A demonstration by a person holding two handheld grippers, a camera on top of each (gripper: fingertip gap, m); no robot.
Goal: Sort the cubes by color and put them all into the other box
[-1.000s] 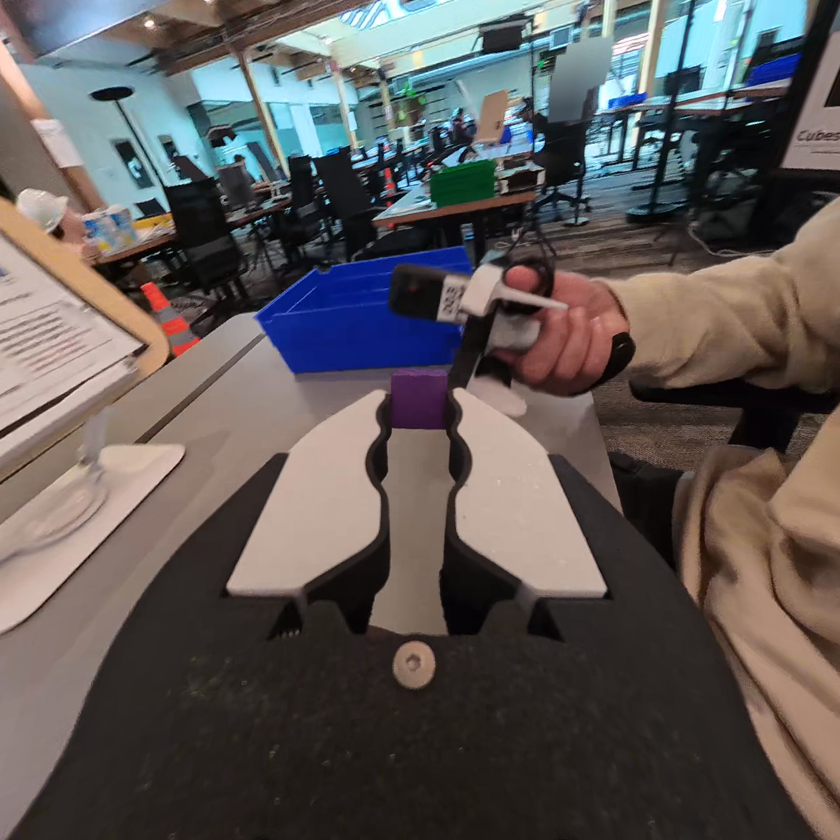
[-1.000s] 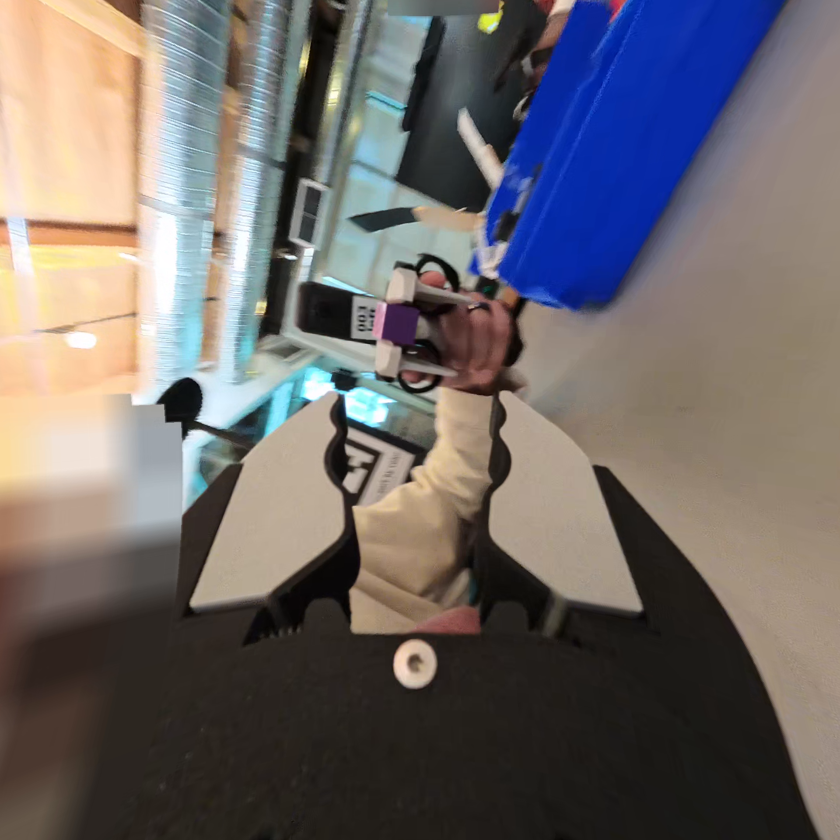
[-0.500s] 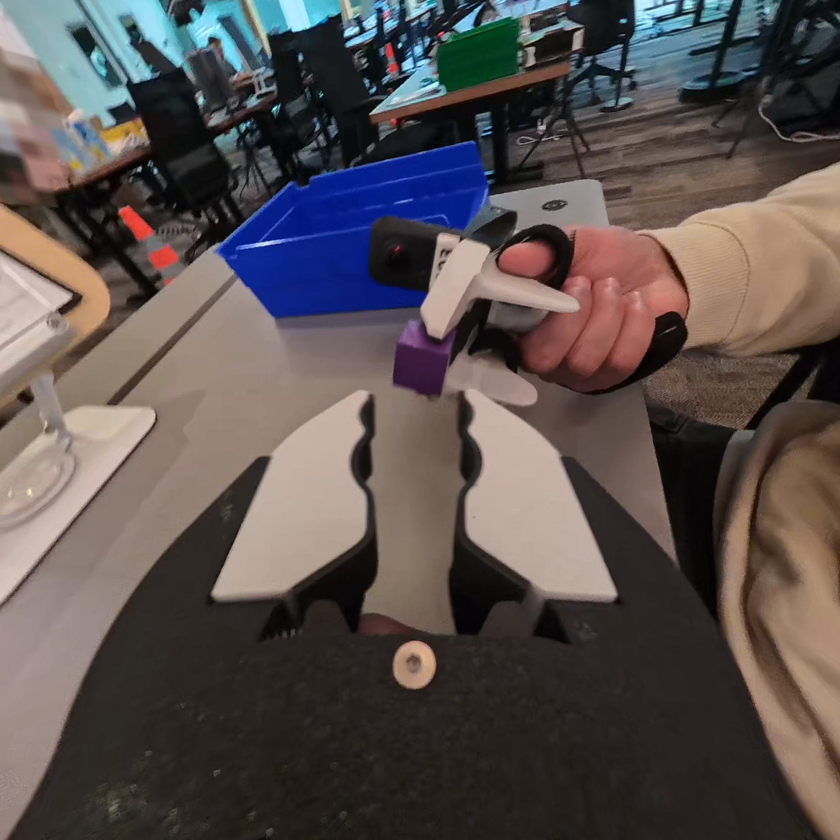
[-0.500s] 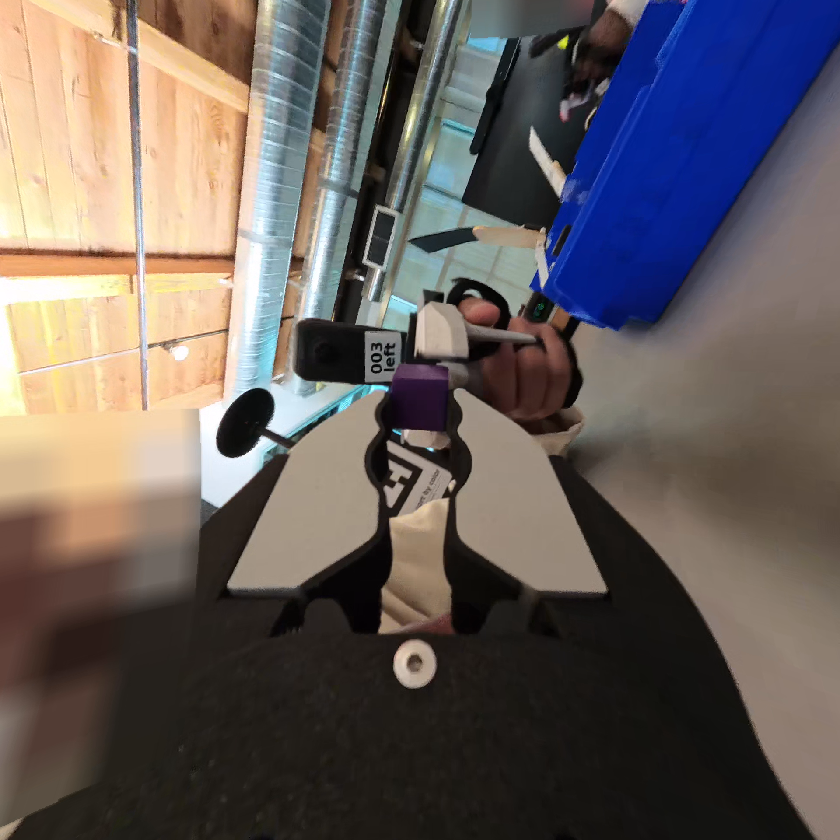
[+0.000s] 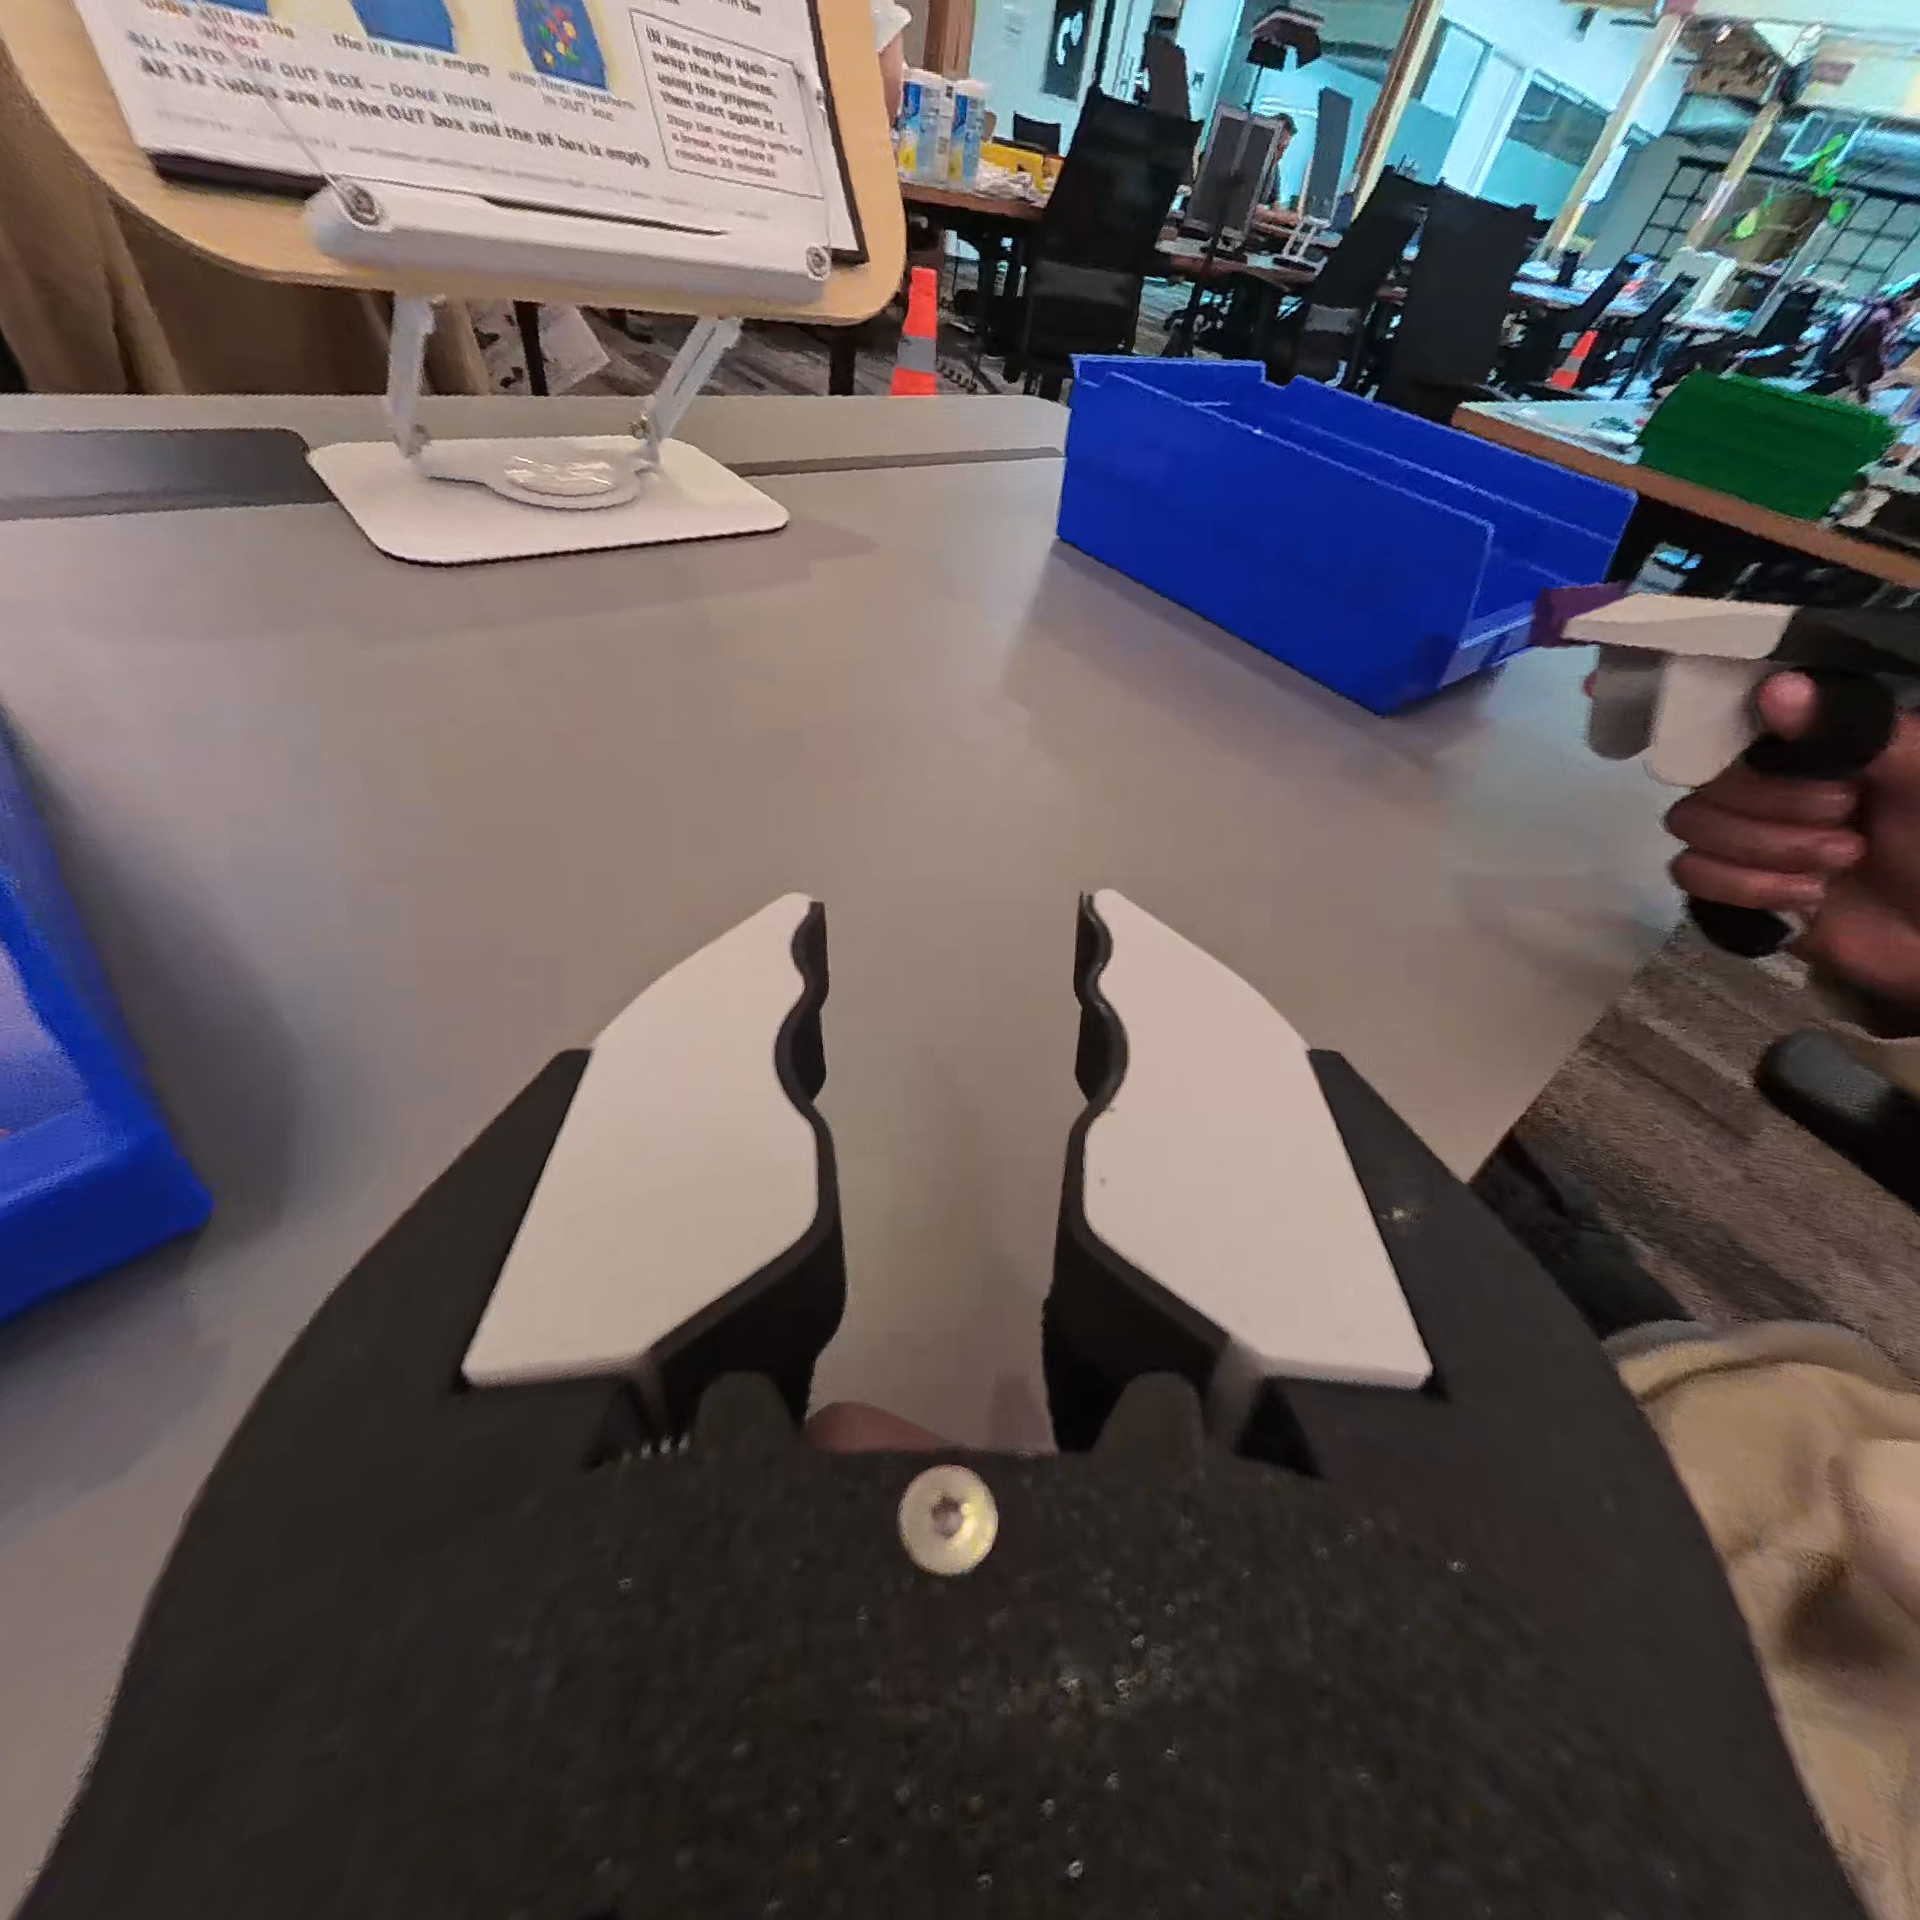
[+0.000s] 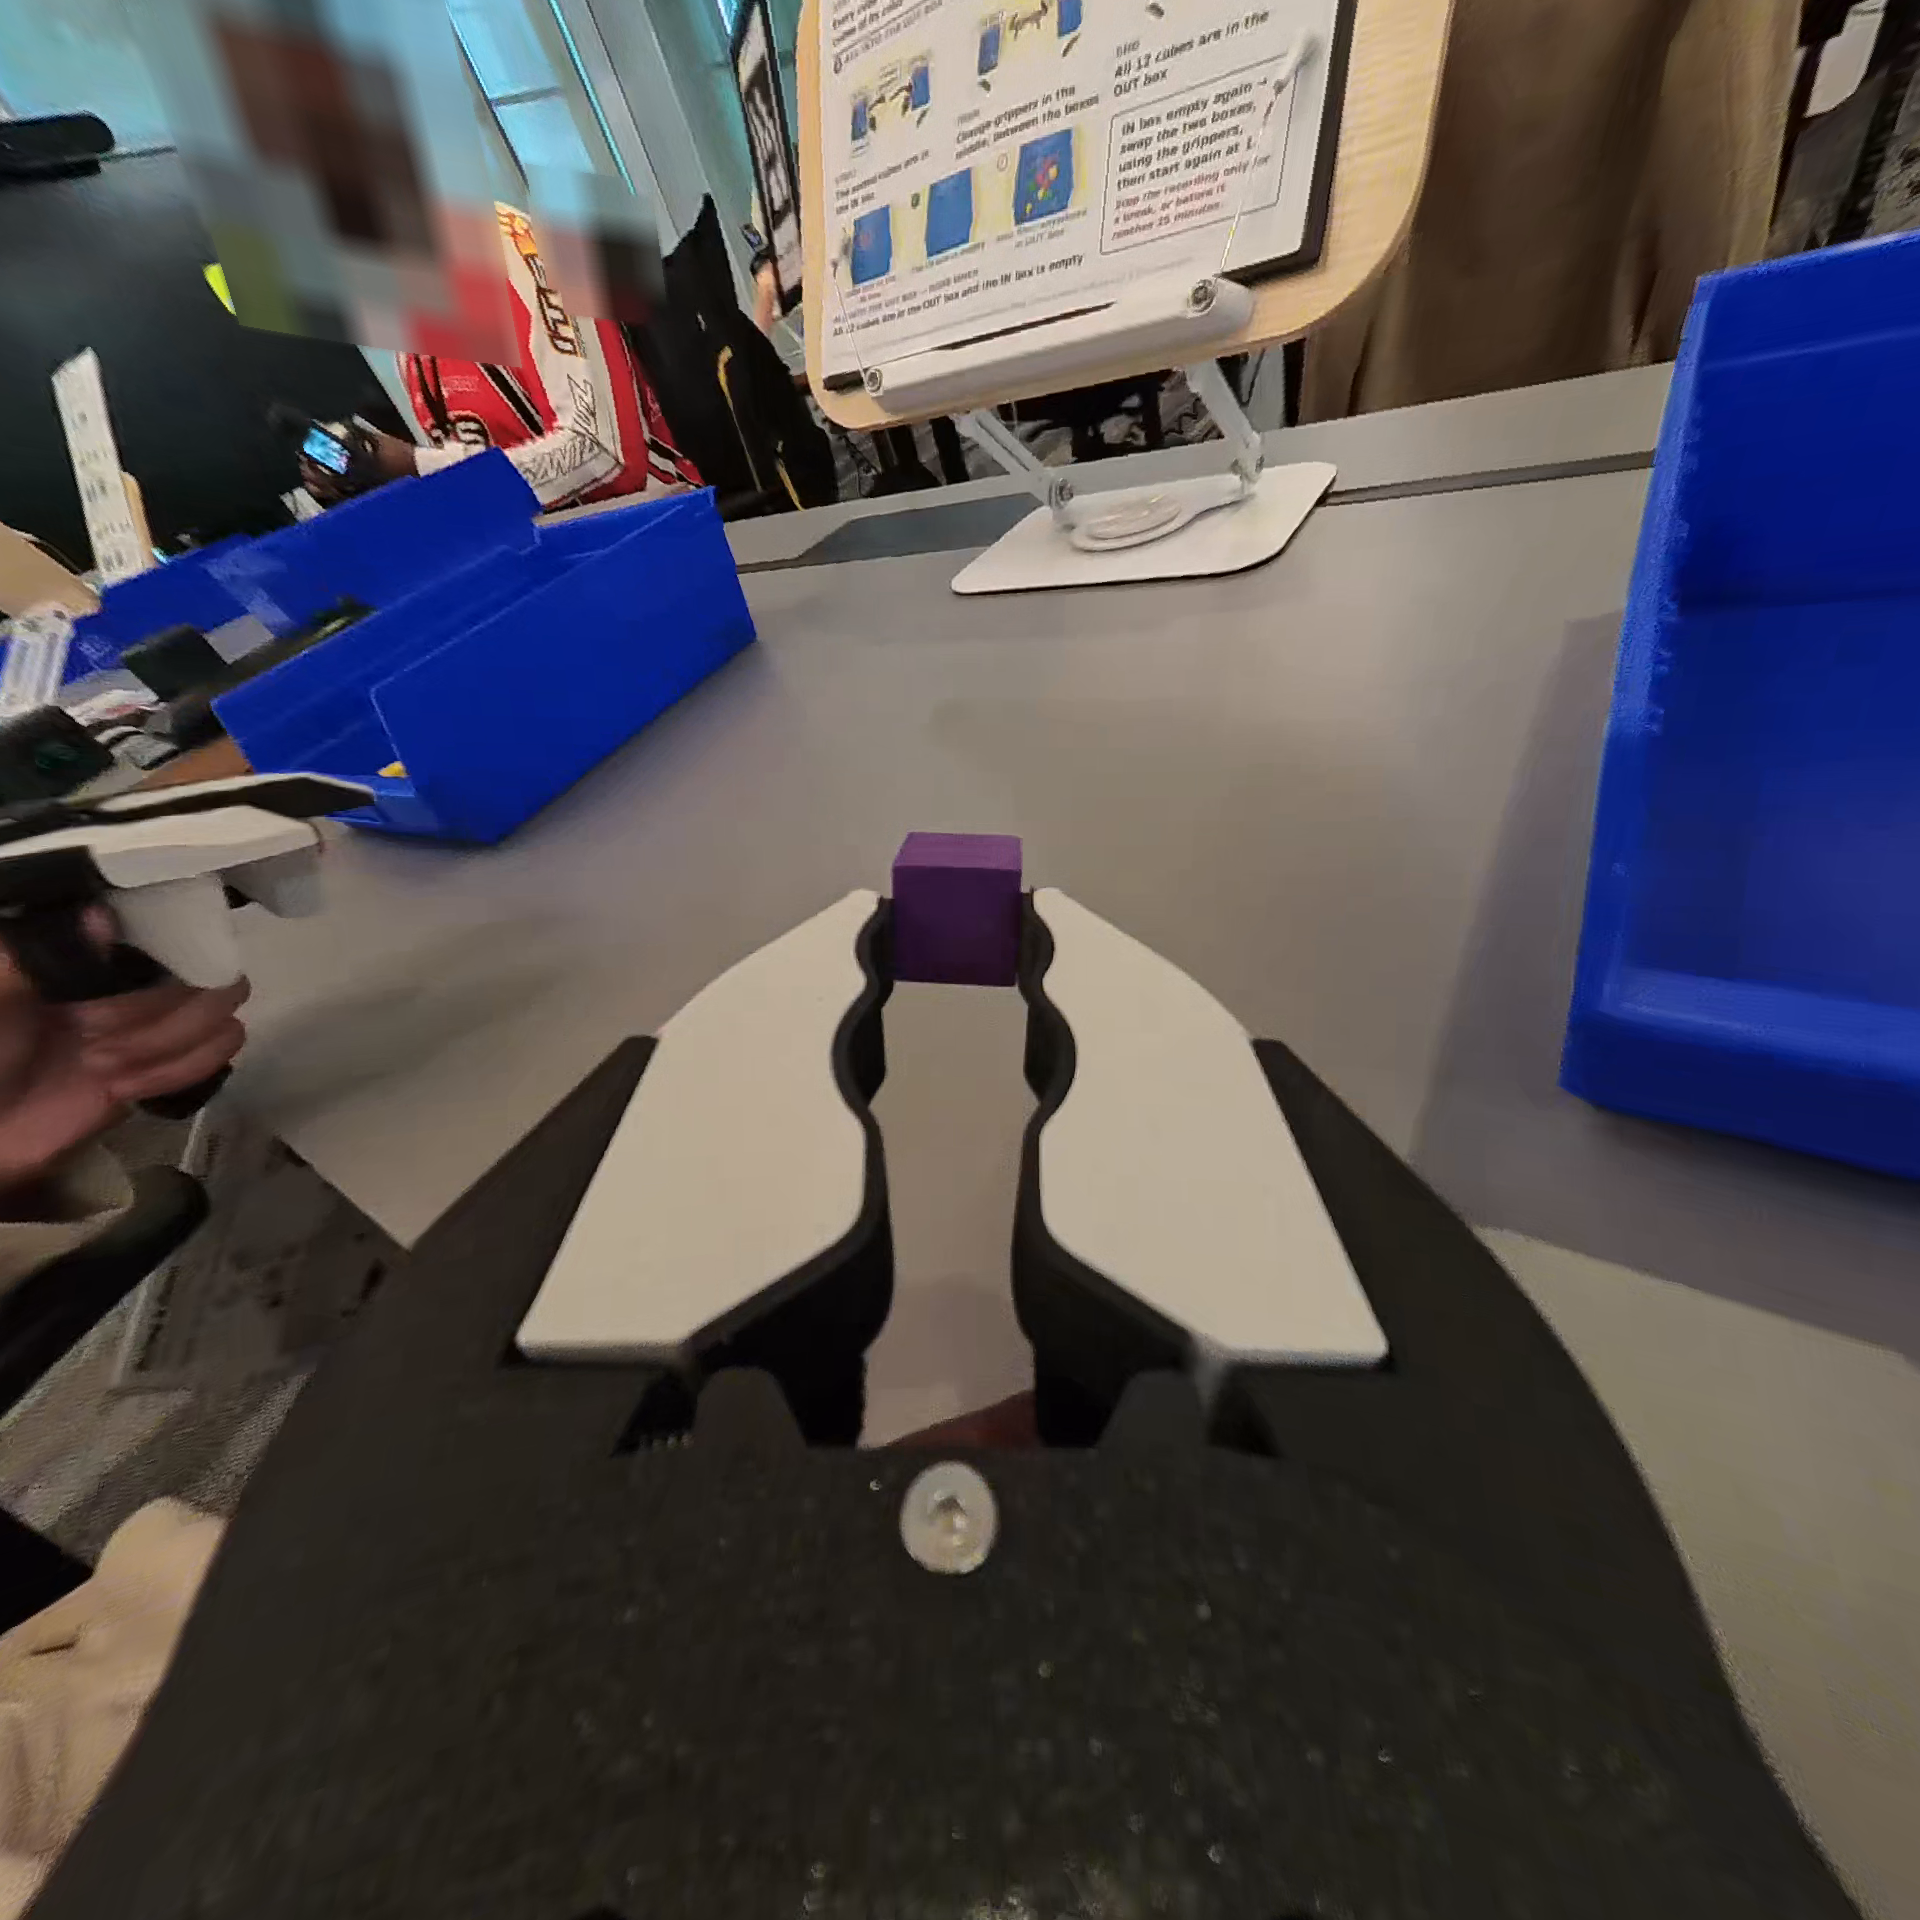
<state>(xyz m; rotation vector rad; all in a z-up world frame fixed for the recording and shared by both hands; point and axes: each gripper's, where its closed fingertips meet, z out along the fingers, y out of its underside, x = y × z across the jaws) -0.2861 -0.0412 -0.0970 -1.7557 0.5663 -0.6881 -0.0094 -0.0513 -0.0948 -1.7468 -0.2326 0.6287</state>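
My right gripper is shut on a purple cube and holds it at its fingertips above the grey table. The cube also shows at the right edge of the left wrist view, in front of a blue box. My left gripper is open and empty above the table; its fingers show at the left edge of the right wrist view. One blue box stands to the left with a bit of yellow inside. Another blue box stands to the right.
A tilted board with an instruction sheet stands on a white base at the table's far side. The near table edge drops to carpet. A second blue box is at the left edge. Desks and chairs lie beyond. The left gripper's tips are roughly 30 cm from the right gripper's.
The purple cube passed from my left gripper to my right gripper. My left gripper opened and drew away. Both grippers swung round and now face the board.
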